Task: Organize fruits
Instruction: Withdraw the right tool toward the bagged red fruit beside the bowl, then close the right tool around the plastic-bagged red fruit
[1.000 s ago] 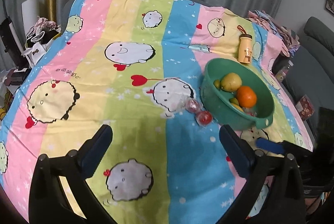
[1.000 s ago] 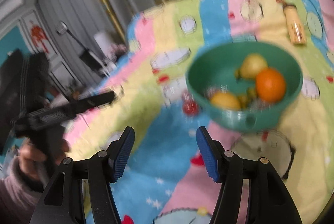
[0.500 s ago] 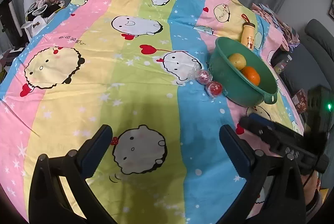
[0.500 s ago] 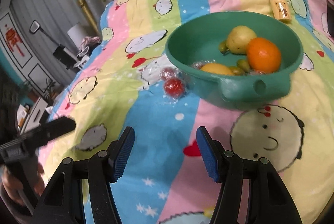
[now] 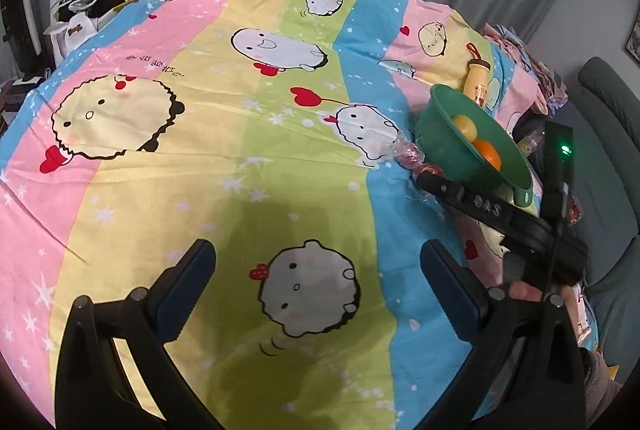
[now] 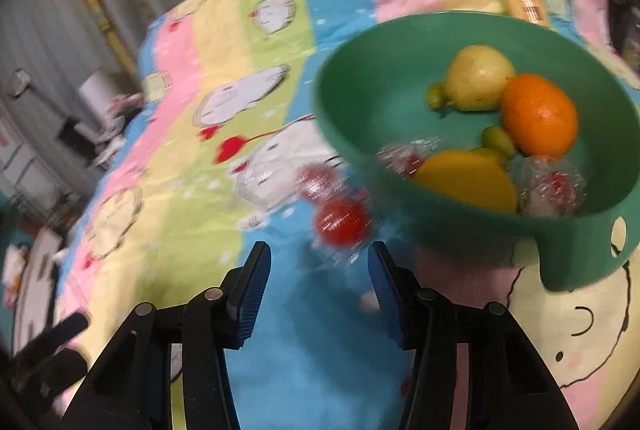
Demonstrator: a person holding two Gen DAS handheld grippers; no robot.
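1. Left wrist view: the left hand-held gripper hangs over a worktop covered by a striped cartoon cloth, its two fingers spread wide with nothing between them and only cloth below.
2. Far to the right in this view sits the green bowl, the landmark for everything else. A yellow fruit and an orange show inside it.
3. Just left of the bowl, on the cloth, lies a red fruit in clear wrap. A second one beside it is mostly hidden by the black body of the right hand-held gripper, which reaches in towards it.
4. Behind the bowl lies a small yellow bottle, which is not a fruit.
5. Right wrist view, blurred: the right hand-held gripper has been narrowing its jaws; they stand partly apart and pinch nothing.
6. Just ahead of its fingertips, left of the bowl, lies a wrapped red fruit, with another wrapped red fruit just behind it.
7. Inside the bowl are a pear, an orange, a yellow fruit, small green fruits and two wrapped red ones.
8. Judgement: most fruit is already gathered; the two wrapped red fruits on the cloth appear to be what remains.
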